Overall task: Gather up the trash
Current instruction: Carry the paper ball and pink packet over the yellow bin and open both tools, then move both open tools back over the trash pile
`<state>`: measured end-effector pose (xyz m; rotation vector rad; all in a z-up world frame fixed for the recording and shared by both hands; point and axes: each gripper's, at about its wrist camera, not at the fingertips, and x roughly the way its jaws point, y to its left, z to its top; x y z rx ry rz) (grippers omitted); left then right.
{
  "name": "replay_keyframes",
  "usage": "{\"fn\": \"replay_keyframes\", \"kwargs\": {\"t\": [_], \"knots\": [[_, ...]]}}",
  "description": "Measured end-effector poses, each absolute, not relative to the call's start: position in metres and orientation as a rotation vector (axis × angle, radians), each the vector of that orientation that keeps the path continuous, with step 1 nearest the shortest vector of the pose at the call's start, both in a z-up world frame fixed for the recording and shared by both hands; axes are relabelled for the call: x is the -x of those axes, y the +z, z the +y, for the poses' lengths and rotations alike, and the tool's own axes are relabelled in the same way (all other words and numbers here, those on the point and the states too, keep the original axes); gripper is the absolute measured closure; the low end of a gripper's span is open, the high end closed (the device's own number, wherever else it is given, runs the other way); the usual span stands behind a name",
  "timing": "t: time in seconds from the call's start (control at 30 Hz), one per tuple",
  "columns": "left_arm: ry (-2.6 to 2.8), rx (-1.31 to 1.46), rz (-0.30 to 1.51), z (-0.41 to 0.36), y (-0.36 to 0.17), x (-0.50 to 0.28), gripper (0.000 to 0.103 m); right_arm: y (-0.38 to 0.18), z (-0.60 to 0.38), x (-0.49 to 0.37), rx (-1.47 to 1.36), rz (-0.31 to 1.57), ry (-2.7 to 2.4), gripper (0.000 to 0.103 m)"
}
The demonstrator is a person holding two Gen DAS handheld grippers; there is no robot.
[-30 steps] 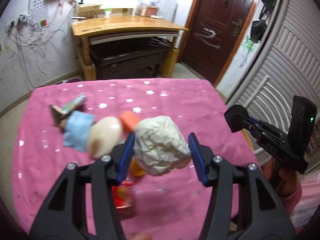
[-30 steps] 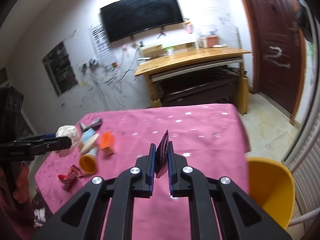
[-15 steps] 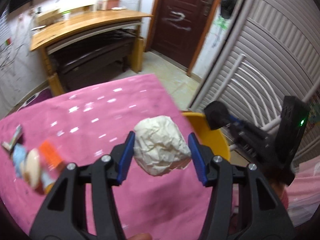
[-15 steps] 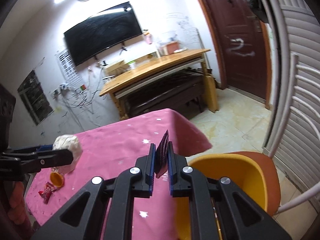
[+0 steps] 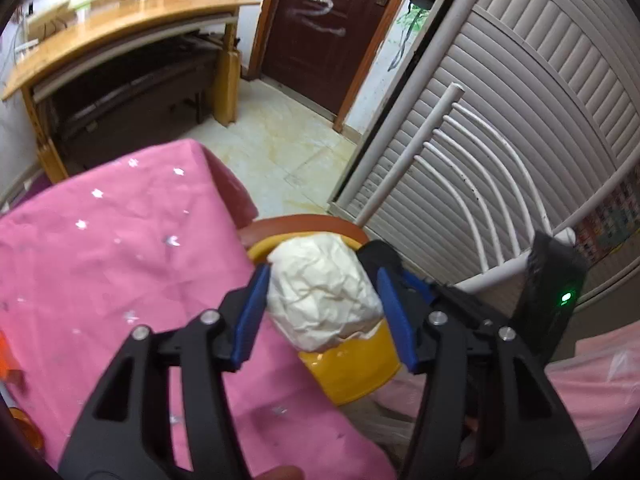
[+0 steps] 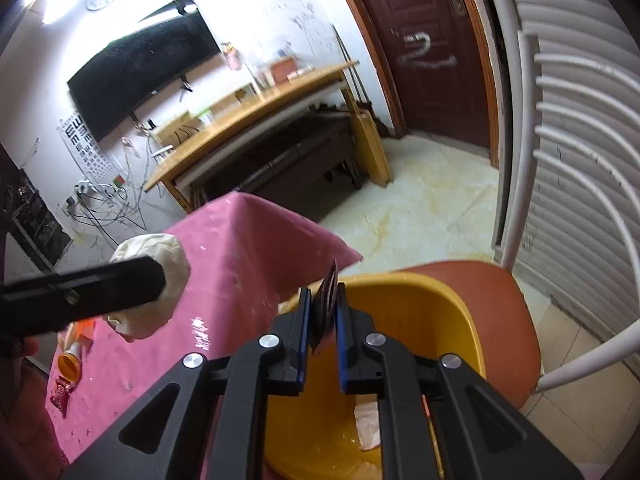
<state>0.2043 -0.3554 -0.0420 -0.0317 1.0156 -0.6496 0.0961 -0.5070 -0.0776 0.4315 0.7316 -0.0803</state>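
Observation:
My left gripper [image 5: 322, 312] is shut on a crumpled white paper ball [image 5: 320, 296] and holds it above the near edge of a yellow bin [image 5: 352, 368]. The ball also shows in the right wrist view [image 6: 156, 276]. My right gripper [image 6: 323, 332] holds a dark flat wrapper [image 6: 326, 300] over the yellow bin [image 6: 420, 320]; its jaws have parted a little and the wrapper still stands between them. White paper scraps [image 6: 368, 420] lie in the bin. The bin stands on an orange chair seat [image 6: 508, 304].
The pink-clothed table [image 5: 120, 264] lies left of the bin. An orange cup [image 6: 70, 364], a red wrapper [image 6: 60, 392] and other trash lie at its far left end. White chair-back bars [image 5: 472, 184], a slatted shutter [image 5: 540, 112] and a wooden desk [image 5: 120, 32] surround it.
Both grippers have swung right from over the table to the yellow bin, each carrying its item. The right jaws have opened slightly around the wrapper.

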Motion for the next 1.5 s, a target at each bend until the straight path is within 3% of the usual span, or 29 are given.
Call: {"fn": "replay_keyframes", "kwargs": {"t": [0.03,0.07,0.27,0.33,0.4,0.47,0.83,1.17,1.5], "knots": [[-0.647,0.042,1.020,-0.356,-0.044,-0.206,0.032,-0.083,-0.509,-0.098,-0.432,0.747,-0.094,0.097],[-0.644,0.051,1.021,-0.357,-0.044,-0.208,0.030,-0.084,-0.510,-0.099,-0.432,0.752,-0.101,0.097],[-0.608,0.058,1.016,-0.348,-0.042,-0.208,0.030,-0.091,-0.516,-0.100,-0.450,0.765,-0.125,0.092],[-0.601,0.062,1.012,-0.342,-0.040,-0.206,0.030,-0.093,-0.517,-0.100,-0.449,0.772,-0.136,0.082],[-0.586,0.065,1.001,-0.334,-0.036,-0.203,0.024,-0.093,-0.517,-0.100,-0.450,0.771,-0.141,0.046],[-0.575,0.079,0.983,-0.322,-0.032,-0.199,0.023,-0.091,-0.515,-0.101,-0.448,0.759,-0.134,0.036],[-0.514,0.140,0.929,-0.244,-0.015,-0.184,0.023,-0.072,-0.472,-0.104,-0.354,0.726,-0.079,0.036],[-0.327,0.139,0.866,-0.122,0.003,-0.181,0.023,-0.054,-0.429,-0.105,-0.272,0.701,-0.055,0.034],[-0.170,0.178,0.887,-0.021,-0.012,-0.186,0.023,-0.024,-0.366,-0.118,-0.187,0.685,0.082,0.034]]}}
